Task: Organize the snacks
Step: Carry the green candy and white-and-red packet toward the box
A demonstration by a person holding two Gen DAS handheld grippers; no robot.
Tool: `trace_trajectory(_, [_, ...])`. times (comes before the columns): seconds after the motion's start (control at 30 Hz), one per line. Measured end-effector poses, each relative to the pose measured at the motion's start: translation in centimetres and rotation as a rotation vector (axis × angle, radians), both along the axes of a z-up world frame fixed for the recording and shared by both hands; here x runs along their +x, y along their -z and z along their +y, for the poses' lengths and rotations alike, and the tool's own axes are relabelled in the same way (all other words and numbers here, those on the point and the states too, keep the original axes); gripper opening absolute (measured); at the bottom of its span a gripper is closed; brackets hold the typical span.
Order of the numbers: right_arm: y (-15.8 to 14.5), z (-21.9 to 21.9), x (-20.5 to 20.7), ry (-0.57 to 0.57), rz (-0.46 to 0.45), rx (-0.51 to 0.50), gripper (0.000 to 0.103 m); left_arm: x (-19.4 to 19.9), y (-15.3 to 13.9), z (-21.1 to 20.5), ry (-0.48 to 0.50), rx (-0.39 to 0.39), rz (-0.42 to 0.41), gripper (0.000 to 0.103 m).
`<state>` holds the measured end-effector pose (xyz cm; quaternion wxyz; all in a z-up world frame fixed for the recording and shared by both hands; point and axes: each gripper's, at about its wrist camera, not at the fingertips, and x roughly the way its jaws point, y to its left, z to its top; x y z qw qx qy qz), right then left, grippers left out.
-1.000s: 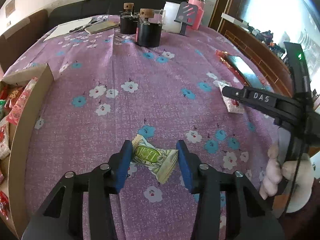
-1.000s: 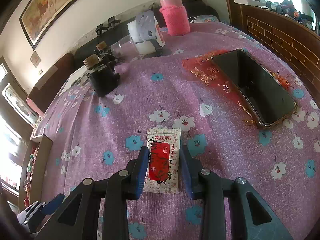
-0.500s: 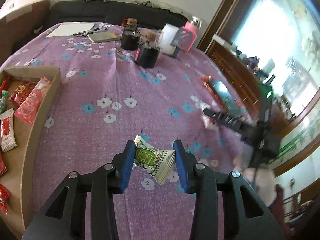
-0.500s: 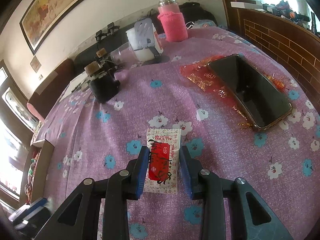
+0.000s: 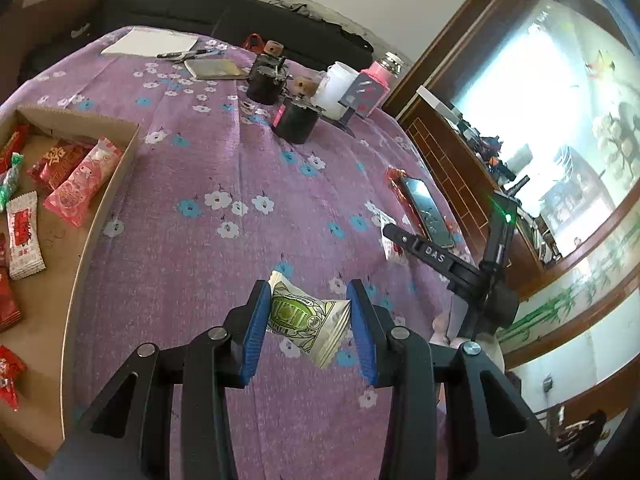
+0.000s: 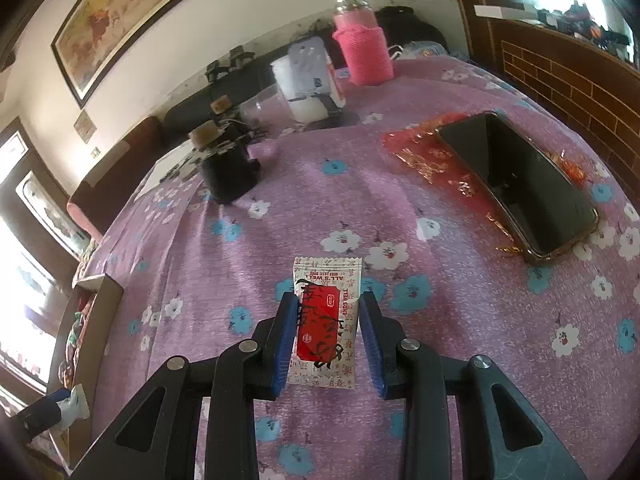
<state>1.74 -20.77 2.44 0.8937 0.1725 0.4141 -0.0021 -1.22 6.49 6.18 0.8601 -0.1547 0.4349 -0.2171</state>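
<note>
The left tongs (image 5: 308,316) pinch a green and silver candy packet (image 5: 306,318) between their blue pads, holding it up in the air above the purple flowered cloth (image 5: 224,248) that covers the tabletop. To their left sits an open cardboard box (image 5: 100,216) with red, pink and white snack packets already lying inside, among them a pink one (image 5: 82,184) leaning by the box's near wall. The right tongs (image 6: 328,332) are closed around a white sachet with a red label (image 6: 325,320), their pads against its long edges, and the sachet lies flat on the cloth. To the far right of that sachet a dark phone (image 6: 520,184) rests on a red foil wrapper (image 6: 420,152). At the far side of the tabletop stand two dark corked jars (image 6: 228,164), a white container (image 6: 308,84) and a bottle in a pink knitted sleeve (image 6: 362,48).
</note>
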Motion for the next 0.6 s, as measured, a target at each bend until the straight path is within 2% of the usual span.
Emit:
trace_trajectory(0.2, [-0.2,0.6,-0.1,-0.023,-0.014,0.003,0.033,-1.6,-1.1,-0.8,0.024,0.076,-0.070,0.037])
trace_trajectory(0.4, [0.2,1.2,-0.3,-0.024,-0.013,-0.024,0.033,-3.0,-1.4,-0.8,0.033,0.078,-0.099,0.037])
trace_trajectory(0.6, [-1.2,3.1,-1.9,-0.056,-0.014,-0.081,0.033,-3.1,-1.5,0.5,-0.008,0.085,-0.114,0.037])
